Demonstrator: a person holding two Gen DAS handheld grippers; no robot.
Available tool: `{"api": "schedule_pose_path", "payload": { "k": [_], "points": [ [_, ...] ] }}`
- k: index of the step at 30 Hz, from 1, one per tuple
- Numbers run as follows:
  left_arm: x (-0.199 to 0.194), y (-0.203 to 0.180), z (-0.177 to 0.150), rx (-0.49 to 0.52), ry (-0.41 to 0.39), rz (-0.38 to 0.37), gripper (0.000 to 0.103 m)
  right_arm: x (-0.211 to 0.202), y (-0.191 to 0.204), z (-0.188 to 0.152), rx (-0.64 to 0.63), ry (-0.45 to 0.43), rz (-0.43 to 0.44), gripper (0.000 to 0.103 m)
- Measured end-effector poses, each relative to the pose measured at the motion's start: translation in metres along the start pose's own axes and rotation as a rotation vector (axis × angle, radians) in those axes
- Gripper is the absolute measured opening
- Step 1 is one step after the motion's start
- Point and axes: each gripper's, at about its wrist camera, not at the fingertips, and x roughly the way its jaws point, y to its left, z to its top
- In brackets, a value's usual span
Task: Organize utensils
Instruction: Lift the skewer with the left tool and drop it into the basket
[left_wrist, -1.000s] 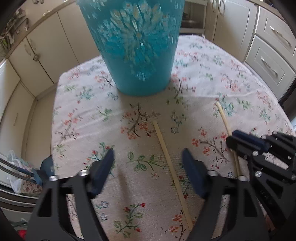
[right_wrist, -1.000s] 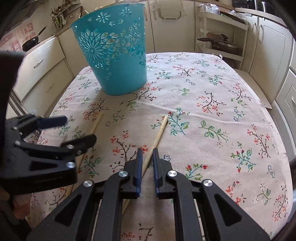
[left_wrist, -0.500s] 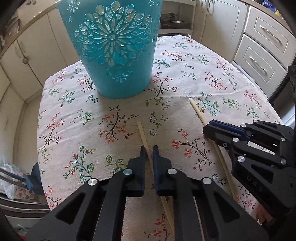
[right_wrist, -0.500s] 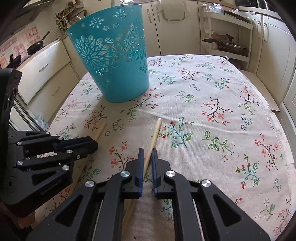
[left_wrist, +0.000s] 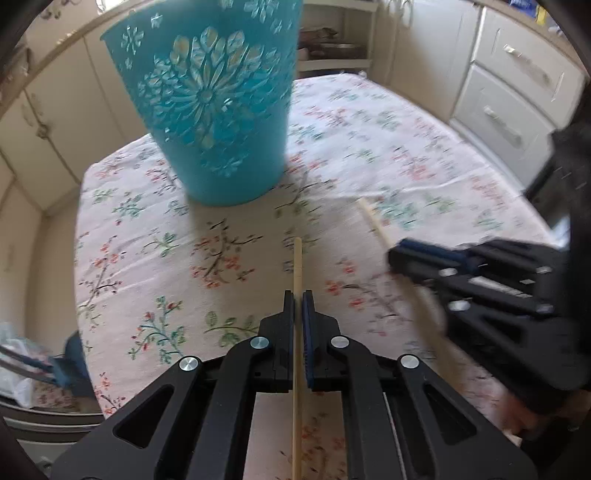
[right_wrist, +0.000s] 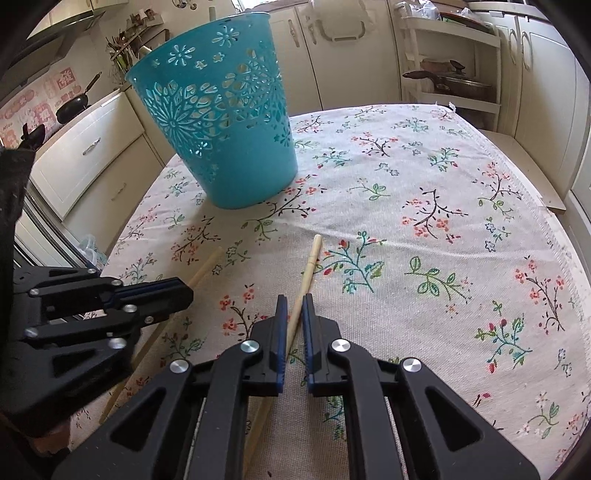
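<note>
Clamping one chopstick (left_wrist: 297, 258) each, both grippers' fingers (left_wrist: 289, 306) face the basket (left_wrist: 207, 110).

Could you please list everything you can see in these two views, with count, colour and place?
basket: one, teal, upright at the far side of the table
chopsticks: two, pale wood, one in each gripper
tablecloth: one, cream with flowers, over the table
cabinets: cream, around the table
pan: one, black, on the far left counter
left gripper: black, jaws shut on a chopstick
right gripper: black, jaws shut on the other
</note>
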Motion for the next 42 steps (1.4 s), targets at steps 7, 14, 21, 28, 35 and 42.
{"api": "schedule_pose_path", "payload": {
  "k": [7, 14, 21, 28, 35, 42],
  "points": [
    [-0.099, 0.041, 0.044, -0.121, -0.218, -0.243, 0.004, 0.0, 0.0, -0.001, 0.004, 0.0, 0.007, 0.009],
    [-0.172, 0.075, 0.12, -0.228, -0.499, -0.172, 0.004, 0.0, 0.0, 0.0, 0.007, -0.001, 0.009, 0.009],
    [-0.157, 0.096, 0.174, -0.372, -0.697, -0.031, 0.005, 0.0, 0.0, 0.0, 0.009, -0.001, 0.012, 0.009],
    [-0.088, 0.102, 0.186, -0.414, -0.661, 0.111, 0.005, 0.0, 0.0, 0.0, 0.01, -0.002, 0.012, 0.009],
    [-0.074, 0.096, 0.158, -0.341, -0.559, 0.154, 0.02, 0.001, 0.001, 0.0, 0.005, 0.0, 0.013, 0.009],
    [-0.103, 0.095, 0.093, -0.356, -0.572, 0.22, 0.062, 0.001, 0.005, 0.0, -0.011, -0.001, -0.006, 0.009]
  ]
}}
